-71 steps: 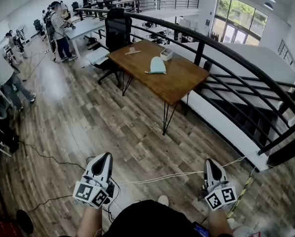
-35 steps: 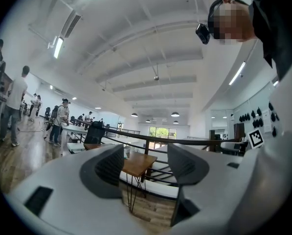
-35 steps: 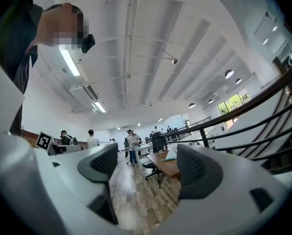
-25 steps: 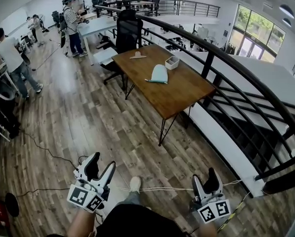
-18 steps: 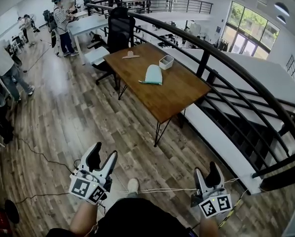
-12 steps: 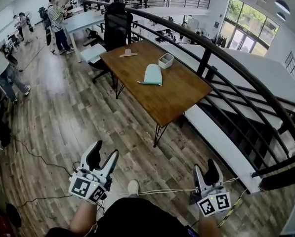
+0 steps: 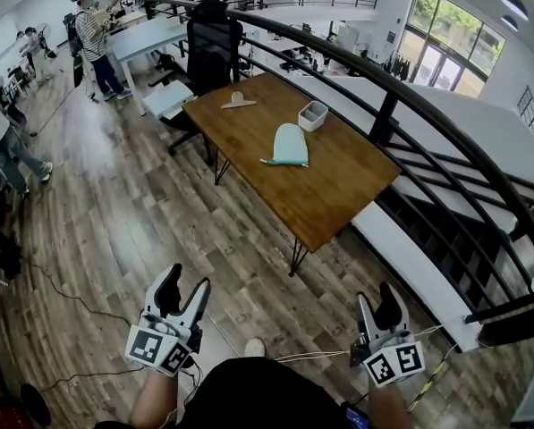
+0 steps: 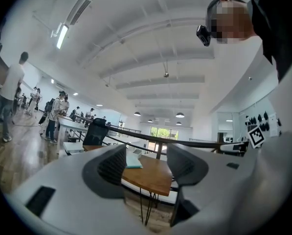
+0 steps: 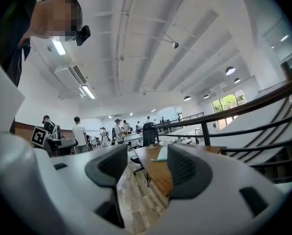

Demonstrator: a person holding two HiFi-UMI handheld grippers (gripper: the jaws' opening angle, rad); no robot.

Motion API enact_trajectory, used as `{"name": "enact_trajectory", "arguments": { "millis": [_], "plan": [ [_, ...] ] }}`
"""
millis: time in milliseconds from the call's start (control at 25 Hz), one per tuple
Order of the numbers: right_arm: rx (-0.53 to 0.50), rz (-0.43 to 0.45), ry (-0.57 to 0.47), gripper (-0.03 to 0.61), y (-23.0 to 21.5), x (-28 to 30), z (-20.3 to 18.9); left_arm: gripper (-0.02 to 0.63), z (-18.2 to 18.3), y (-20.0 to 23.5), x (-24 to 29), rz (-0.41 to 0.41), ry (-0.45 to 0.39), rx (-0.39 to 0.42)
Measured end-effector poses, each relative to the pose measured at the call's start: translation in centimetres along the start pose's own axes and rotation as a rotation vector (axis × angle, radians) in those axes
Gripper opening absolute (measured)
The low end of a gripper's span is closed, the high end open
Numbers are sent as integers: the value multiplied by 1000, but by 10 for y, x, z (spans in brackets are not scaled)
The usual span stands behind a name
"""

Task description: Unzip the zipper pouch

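While the person stands on the wood floor (image 7: pixel 132 222), both grippers are held low and close to the body, well apart from each other. The left gripper (image 7: pixel 186 278) has its jaws spread apart, and nothing is between them. The right gripper (image 7: pixel 377 300) has its jaws apart too. They have just been closing, and nothing is between them either. A thin white cord (image 7: pixel 311 357) shows low down beside the right gripper. Farther ahead stands a brown table (image 7: pixel 338 181), right beside a black railing (image 7: pixel 445 119). The zipper pouch (image 7: pixel 291 144) is pale blue-green. It lies flat near the middle of the table, far from both grippers. Just behind it sits a small white box (image 7: pixel 313 115). A black chair (image 7: pixel 211 47) stands at the far end of the table, and people (image 7: pixel 92 38) stand farther back.
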State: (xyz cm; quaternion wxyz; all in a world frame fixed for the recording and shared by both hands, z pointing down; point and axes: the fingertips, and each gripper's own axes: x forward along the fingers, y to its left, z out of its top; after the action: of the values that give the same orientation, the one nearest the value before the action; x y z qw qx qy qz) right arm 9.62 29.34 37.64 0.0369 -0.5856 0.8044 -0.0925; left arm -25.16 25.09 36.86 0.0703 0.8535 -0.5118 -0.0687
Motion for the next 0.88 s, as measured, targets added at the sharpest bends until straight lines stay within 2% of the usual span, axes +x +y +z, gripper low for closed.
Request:
{"name": "enact_trajectory", "arguments": {
  "millis": [480, 880],
  "plan": [
    [-15, 42, 45, 213, 19, 52, -5, 255, -8, 35, 25, -8, 33, -12],
    [-59, 136, 26, 186, -2, 130, 10, 252, -9, 71, 62, 120, 36, -12]
  ]
}}
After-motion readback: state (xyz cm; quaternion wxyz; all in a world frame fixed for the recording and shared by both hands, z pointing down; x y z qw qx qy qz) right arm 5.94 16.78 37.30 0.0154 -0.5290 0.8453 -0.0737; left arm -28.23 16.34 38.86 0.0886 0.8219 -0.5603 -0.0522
